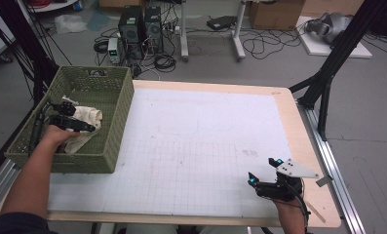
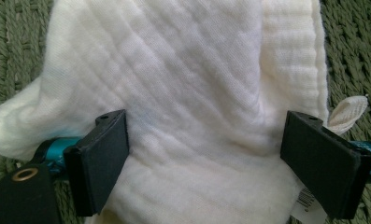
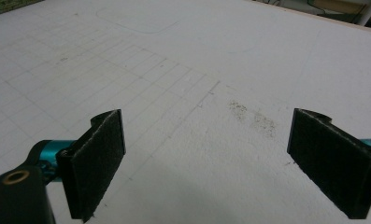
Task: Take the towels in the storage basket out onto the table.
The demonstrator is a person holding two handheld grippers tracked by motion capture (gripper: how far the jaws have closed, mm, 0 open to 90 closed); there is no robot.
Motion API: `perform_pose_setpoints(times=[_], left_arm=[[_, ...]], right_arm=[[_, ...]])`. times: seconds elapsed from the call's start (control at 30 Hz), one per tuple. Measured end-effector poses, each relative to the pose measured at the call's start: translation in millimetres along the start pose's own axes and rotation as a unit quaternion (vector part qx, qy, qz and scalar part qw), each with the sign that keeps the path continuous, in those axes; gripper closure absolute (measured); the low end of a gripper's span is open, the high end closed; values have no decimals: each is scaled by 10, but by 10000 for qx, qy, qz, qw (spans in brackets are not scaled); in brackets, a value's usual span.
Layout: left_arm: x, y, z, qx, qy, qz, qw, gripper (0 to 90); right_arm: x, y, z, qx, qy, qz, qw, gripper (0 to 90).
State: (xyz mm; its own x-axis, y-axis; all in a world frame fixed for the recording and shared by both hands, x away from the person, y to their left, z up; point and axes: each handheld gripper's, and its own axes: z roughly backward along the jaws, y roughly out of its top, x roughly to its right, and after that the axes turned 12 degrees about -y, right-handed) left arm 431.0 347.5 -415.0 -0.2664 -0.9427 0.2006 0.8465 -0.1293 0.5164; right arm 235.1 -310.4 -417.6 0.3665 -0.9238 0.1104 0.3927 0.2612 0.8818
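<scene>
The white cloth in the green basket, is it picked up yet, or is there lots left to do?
Done so far: the left gripper is down inside the green basket, right over the white cloth. In hand: its jaws stand open on either side of the cloth, not pinching it yet. Left: closing on the cloth and probably lifting it out. The right gripper waits open over the white mat.

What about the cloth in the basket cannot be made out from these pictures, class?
- Print on the small tag: left gripper view, too small, partly behind the right finger.
- Whether the left gripper's fingers touch the cloth: left gripper view, contact cannot be told.
- Cloth's full shape: high view, the hand and left gripper cover part of it.
- Basket floor under the cloth: hidden by the cloth.
</scene>
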Motion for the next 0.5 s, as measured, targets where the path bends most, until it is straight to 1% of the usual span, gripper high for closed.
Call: perform_pose_setpoints(times=[0.1, 0.17, 0.2, 0.23, 0.27, 0.3, 0.33, 0.43, 0.47, 0.5], left_arm=[[13, 11, 10, -78, -26, 42, 10000, 180], [19, 14, 22, -131, -87, 69, 9999, 230], [25, 14, 28, -167, -193, 97, 9996, 280], [42, 13, 43, -197, -329, -1, 9993, 439], [42, 13, 43, -197, -329, -1, 9993, 545], [45, 12, 53, -246, -300, -102, 9992, 545], [41, 12, 60, -262, -286, -109, 9992, 652], [31, 15, 69, -268, -297, -71, 9992, 773], [30, 18, 75, -273, -278, -62, 9992, 773], [29, 22, 82, -263, -281, -48, 9992, 813]], right_arm=[[-10, 13, 9, 20, 28, 15, 10000, 105], [-18, 23, 22, 51, 37, 49, 10000, 105], [-19, 24, 23, 57, 38, 35, 10000, 105], [-14, 23, 17, 58, 41, 23, 10000, 105], [-14, 23, 17, 58, 41, 23, 10000, 105], [-12, 24, 15, 64, 37, 19, 10000, 105], [-15, 28, 17, 68, 39, 12, 10000, 105], [-14, 28, 15, 58, 43, -44, 10000, 105], [-14, 28, 15, 58, 43, -44, 10000, 105], [-9, 28, 12, 70, 45, -45, 10000, 105]])
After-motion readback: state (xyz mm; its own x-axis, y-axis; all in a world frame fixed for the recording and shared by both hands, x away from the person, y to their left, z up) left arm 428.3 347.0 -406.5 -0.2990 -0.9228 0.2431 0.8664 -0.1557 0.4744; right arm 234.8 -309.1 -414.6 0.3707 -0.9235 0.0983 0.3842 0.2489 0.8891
